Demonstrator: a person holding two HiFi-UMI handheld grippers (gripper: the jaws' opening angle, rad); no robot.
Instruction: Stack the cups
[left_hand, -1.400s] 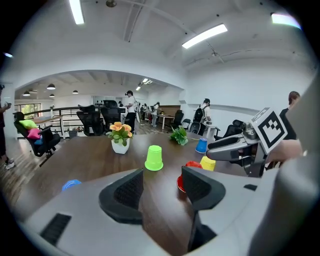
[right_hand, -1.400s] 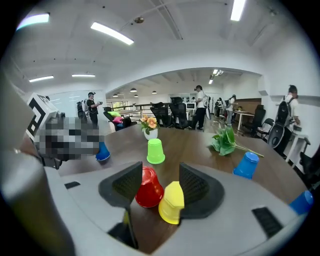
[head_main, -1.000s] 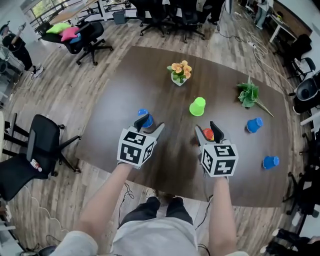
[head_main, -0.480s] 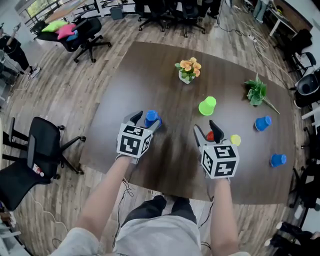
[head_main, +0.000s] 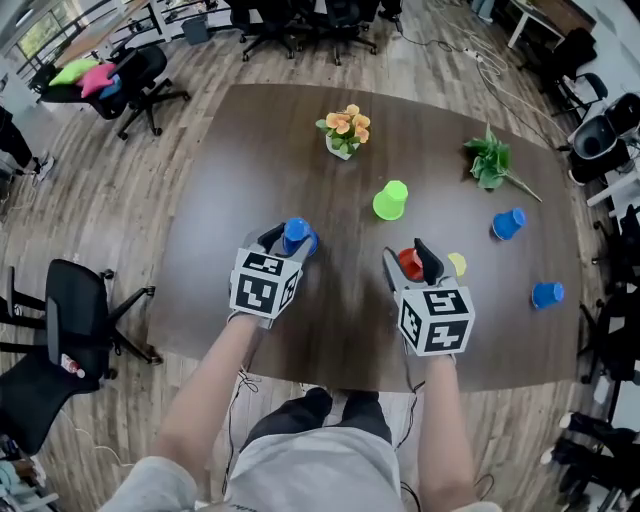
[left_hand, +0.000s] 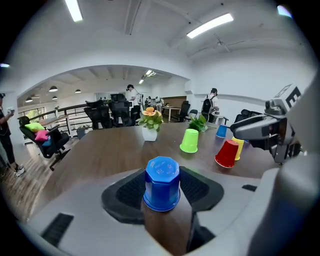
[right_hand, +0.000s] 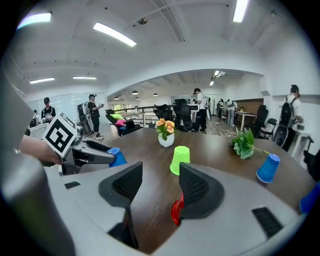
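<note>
— Since the earlier frame, what is seen to have moved?

— The left gripper has been brought down around the blue cup, which stood just ahead of its tips before. Its jaws have just been closing, with that cup between them.

— What is shown in the head view?

— The blue cup is found upside down on the brown table, near the front left, between the left jaws. The right gripper is held beside it, with a red cup at its tips and a yellow cup just to the right of that. A green cup is seen further back, near the middle. Two more blue cups are seen well apart on the right. A flower pot and a leafy sprig are placed at the far side.

— And in the left gripper view?

— The blue cup is clasped: the dark pads are laid against both its sides, and its rim is still set on the table.

— And in the right gripper view?

— The jaws are held apart and nothing is gripped. The red cup is partly hidden behind the right-hand jaw. The green cup is seen beyond the gap.
</note>
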